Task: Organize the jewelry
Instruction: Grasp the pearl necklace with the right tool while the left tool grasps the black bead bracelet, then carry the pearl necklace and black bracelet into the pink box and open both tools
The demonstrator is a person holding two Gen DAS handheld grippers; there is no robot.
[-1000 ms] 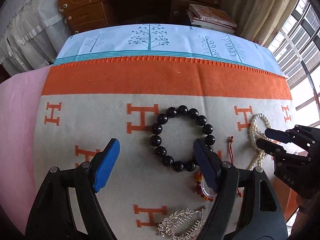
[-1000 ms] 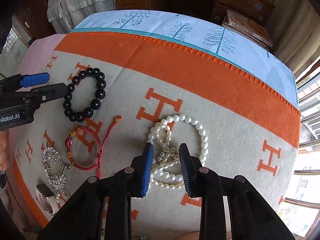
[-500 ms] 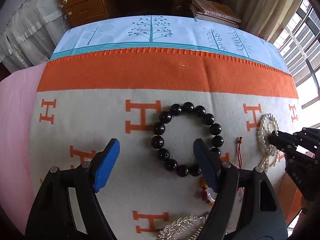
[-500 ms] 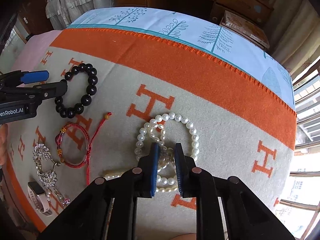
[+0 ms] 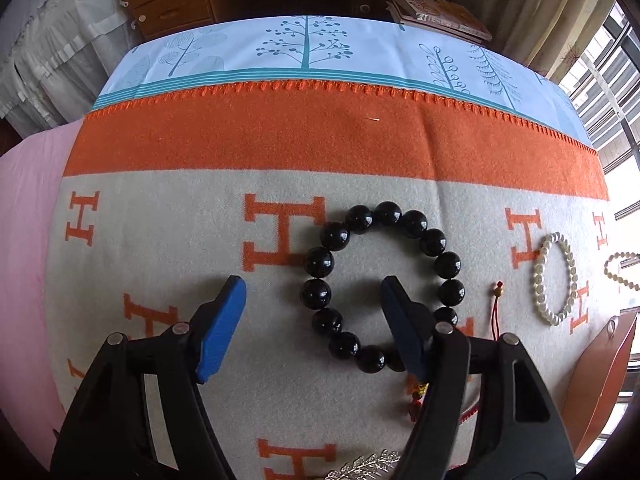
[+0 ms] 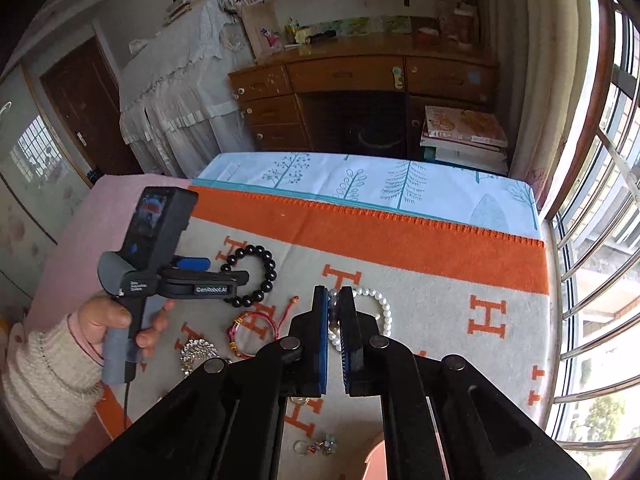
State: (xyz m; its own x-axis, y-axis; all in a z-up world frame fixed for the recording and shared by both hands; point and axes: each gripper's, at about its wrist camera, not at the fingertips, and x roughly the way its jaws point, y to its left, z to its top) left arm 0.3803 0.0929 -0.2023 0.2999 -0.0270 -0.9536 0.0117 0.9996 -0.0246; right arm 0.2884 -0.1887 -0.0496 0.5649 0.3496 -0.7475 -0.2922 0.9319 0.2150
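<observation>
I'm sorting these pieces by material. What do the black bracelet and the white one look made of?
Black bracelet: large glossy beads with sharp window reflections, likely polished stone or glass, possibly lacquered wood. White bracelet: small round beads with a soft creamy sheen, pearl or imitation pearl.

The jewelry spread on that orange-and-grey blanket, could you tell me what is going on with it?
A person is sorting it with two tools. The right hand-held gripper is shut on a white pearl bead strand, with a white pearl bracelet lying on the blanket. The left hand-held gripper hangs open over the black round-bead bracelet, holding nothing.
</observation>
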